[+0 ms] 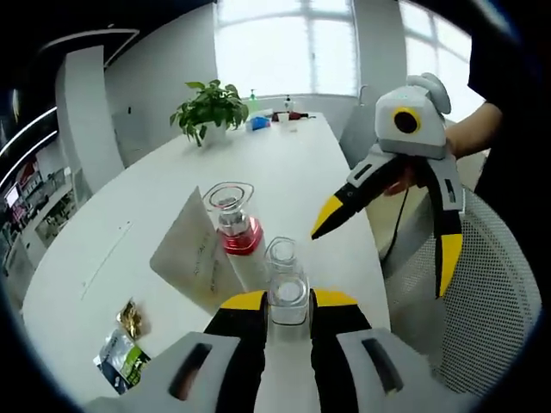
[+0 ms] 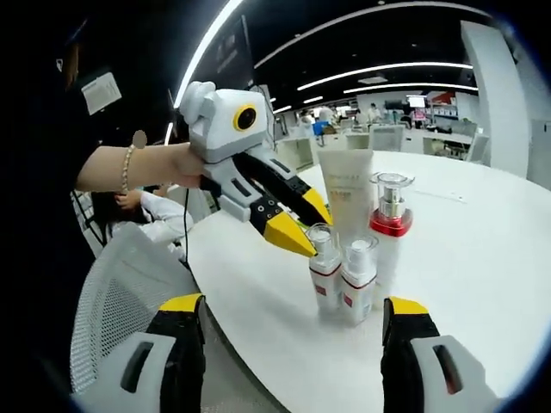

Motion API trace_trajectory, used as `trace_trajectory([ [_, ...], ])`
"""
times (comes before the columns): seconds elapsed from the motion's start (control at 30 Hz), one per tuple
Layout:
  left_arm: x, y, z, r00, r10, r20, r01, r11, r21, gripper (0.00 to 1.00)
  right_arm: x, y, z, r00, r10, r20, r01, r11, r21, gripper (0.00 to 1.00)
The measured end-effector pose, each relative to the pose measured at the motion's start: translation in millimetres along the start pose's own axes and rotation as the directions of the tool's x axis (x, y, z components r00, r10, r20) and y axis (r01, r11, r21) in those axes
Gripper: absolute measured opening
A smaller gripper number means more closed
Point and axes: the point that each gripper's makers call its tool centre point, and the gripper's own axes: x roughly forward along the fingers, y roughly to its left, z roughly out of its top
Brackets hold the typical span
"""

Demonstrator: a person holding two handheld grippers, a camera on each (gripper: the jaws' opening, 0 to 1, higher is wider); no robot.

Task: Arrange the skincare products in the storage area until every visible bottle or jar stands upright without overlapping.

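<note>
1. The right gripper [image 2: 293,344] has its jaws spread wide apart at the bottom of the view, holding nothing.
2. On the white table [image 2: 482,258] four products stand upright, close together: a tube [image 2: 348,196], a pump bottle [image 2: 389,225], and two small bottles [image 2: 325,265] [image 2: 357,277] in front.
3. The left gripper [image 2: 297,225], held in a hand [image 2: 183,163], has its yellow tips at the nearer small bottle's cap.
4. A mesh chair [image 2: 120,284] sits beside the table.

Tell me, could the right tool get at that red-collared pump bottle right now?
Probably yes. The right tool is open and aimed at the cluster, but two small bottles stand in front of the pump bottle, and the left tool grips one of them, so a side approach looks easier.
</note>
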Motion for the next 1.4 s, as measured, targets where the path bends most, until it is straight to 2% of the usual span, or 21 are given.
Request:
trace_trajectory([
  [0.17,4,4.2,-0.1,1.0,0.007,0.003,-0.007,1.0,0.005,0.21,0,-2,-0.6,1.0,-0.006,-0.002,0.006,1.0,0.011,0.94],
  [0.67,6,13.8,-2.8,1.0,0.015,0.017,-0.015,1.0,-0.007,0.21,0,-3,-0.6,1.0,-0.004,-0.003,0.004,1.0,0.011,0.93],
  [1.13,5,16.9,-2.2,0.999,0.021,0.029,-0.021,1.0,-0.005,0.28,0,0,0.5,1.0,-0.007,-0.004,0.007,1.0,0.015,0.93],
  [1.4,0,11.2,7.8,0.999,0.025,0.043,-0.025,1.0,0.004,0.3,1,-1,0.1,1.0,-0.005,-0.005,0.005,1.0,0.014,0.93],
])
